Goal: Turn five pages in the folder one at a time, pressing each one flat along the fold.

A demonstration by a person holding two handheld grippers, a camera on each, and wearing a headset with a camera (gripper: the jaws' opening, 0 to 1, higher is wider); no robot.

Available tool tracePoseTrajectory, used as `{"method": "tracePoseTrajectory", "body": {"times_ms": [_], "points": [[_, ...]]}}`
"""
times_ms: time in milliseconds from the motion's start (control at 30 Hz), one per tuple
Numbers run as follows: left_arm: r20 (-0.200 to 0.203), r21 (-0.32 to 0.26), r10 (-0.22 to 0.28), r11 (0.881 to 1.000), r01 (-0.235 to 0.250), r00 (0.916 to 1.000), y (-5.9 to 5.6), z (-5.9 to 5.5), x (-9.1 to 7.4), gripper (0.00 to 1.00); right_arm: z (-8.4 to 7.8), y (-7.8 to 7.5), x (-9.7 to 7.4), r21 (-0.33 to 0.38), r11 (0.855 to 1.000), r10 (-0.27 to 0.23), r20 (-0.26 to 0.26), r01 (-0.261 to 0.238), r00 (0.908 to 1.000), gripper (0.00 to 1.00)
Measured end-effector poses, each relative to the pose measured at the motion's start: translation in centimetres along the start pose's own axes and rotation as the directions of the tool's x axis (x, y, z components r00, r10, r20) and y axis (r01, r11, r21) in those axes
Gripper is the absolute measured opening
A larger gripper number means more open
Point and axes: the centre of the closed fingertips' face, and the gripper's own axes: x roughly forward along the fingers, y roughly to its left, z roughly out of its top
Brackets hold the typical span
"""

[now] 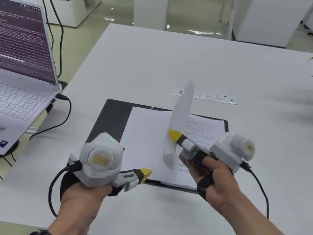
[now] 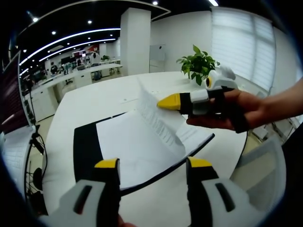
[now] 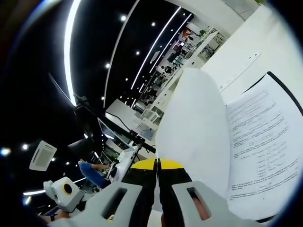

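Item: black flat folder (image 1: 110, 116), lying open on the white tabletop (image 1: 146, 58) in front of the person, its black cover showing bare along the left and far edges. Contents: a white left-hand sheet (image 1: 144, 142) lying flat, a printed right-hand sheet (image 1: 205, 131) lying flat, and one white paper page (image 1: 181, 113) standing nearly upright between them, rising from the fold area and curling near its lower end. Right gripper (image 1: 174, 135), white body with yellow-tipped jaws, held in the right hand (image 1: 215, 178): jaws pressed together on the near lower edge of the standing page. In the right gripper view, the page (image 3: 194, 123) rises straight out of the closed yellow tips (image 3: 157, 164), with the printed sheet (image 3: 265, 137) flat to its right. Left gripper (image 1: 145, 173), same make, held in the left hand (image 1: 83, 193): its tip sits at the folder's near edge, left of the standing page and apart from it; whether it touches the folder cannot be told. In the left gripper view, its jaws stand spread (image 2: 154, 163) with nothing between them, the folder (image 2: 85, 151) just beyond the tips and the right gripper (image 2: 168, 101) pinching the page (image 2: 156, 118) further on. Surroundings: open silver laptop (image 1: 24, 73) at the table's left, a black cable (image 1: 58, 122) trailing from it; white power strip (image 1: 208, 96) just beyond the folder; green potted plant (image 2: 199, 66) at the table's far side.
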Motion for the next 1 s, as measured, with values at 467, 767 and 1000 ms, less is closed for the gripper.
{"method": "tracePoseTrajectory", "body": {"times_ms": [467,767,1000], "points": [[-0.021,-0.035,0.016,0.999,-0.017,0.9996,0.9,-1.3,-0.5,0.55,-2.3,0.6,2.9,0.056,0.998,0.030,-0.052,-0.027,0.9982,0.00],[-0.021,-0.067,0.026,0.997,-0.027,0.9994,1.5,-1.5,-0.5,0.56,-4.0,0.6,4.3,0.076,0.997,0.036,-0.096,-0.028,0.9947,0.00],[-0.026,-0.080,0.034,0.996,-0.036,0.9991,2.1,-1.6,-0.3,0.56,-5.1,0.7,5.4,0.085,0.996,0.049,-0.136,-0.037,0.9895,0.00]]}}
